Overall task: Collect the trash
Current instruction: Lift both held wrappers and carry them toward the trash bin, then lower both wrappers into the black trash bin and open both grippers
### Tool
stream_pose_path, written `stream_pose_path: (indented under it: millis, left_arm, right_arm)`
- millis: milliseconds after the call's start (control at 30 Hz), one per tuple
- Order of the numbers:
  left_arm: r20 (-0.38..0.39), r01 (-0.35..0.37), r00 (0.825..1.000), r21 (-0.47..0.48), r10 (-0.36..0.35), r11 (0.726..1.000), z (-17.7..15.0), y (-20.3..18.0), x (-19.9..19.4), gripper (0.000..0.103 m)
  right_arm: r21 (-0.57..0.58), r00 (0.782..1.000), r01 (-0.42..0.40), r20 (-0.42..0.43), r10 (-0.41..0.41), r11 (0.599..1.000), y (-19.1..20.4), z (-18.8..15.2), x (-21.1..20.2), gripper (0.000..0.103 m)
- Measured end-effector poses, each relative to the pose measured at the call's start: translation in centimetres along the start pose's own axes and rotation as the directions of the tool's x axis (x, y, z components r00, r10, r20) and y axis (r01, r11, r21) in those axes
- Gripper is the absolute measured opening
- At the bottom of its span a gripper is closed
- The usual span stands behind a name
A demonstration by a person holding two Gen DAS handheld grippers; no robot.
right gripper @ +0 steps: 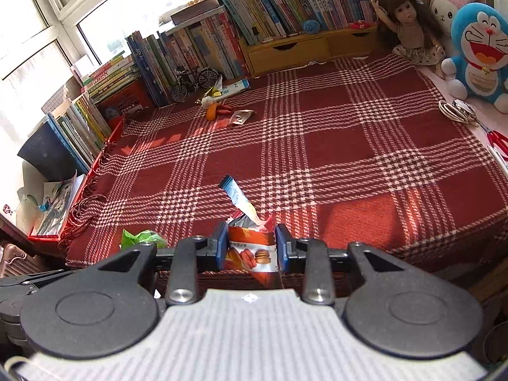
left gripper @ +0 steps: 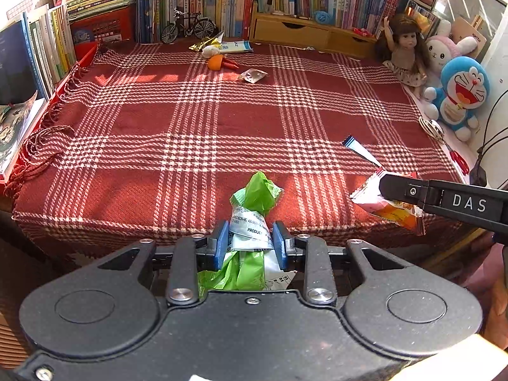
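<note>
The left tool [left gripper: 250, 243] is clamped on a crumpled green plastic bag bundled with white printed wrappers [left gripper: 252, 219]. Just to its right, the right tool [right gripper: 252, 244] grips a red snack packet picturing macarons [right gripper: 250, 254]. Far ahead of both, on the red-and-white plaid counter cloth [left gripper: 254, 120], lie a clear crinkled wrapper [left gripper: 252, 75] and an orange fruit peel [left gripper: 216, 62].

A red-and-white plaid cloth [left gripper: 197, 133] covers the surface ahead of the grippers. Far beyond them lie a clear wrapper [left gripper: 253, 75], an orange [left gripper: 216, 62] and a foil wrapper [left gripper: 203, 43].
</note>
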State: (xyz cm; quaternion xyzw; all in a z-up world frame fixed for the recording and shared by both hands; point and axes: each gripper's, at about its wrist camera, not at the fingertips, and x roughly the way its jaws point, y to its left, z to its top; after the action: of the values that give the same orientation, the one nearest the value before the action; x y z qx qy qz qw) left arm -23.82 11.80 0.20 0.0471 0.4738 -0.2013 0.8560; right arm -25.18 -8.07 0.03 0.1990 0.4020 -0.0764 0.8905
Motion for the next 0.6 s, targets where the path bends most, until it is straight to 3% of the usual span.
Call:
stream_pose_path:
  millis: [267,600]
  left_arm:
    - [-0.126,0.025,0.992,0.078,-0.015,0.997,-4.6,3.4,4.9,0.028]
    - [-0.347,0.048,0.938,0.098,-0.011,0.994,-12.5,6.9,13.9,0.029]
  right_arm:
    - [0.031,0.990,0.098,-0.104,-0.094,0.995,2.3,-7.2,3.2,0.037]
    - [0.031,0.961,0.158,-0.233,-0.147,0.987,3.7,-15.3,9.8,0.037]
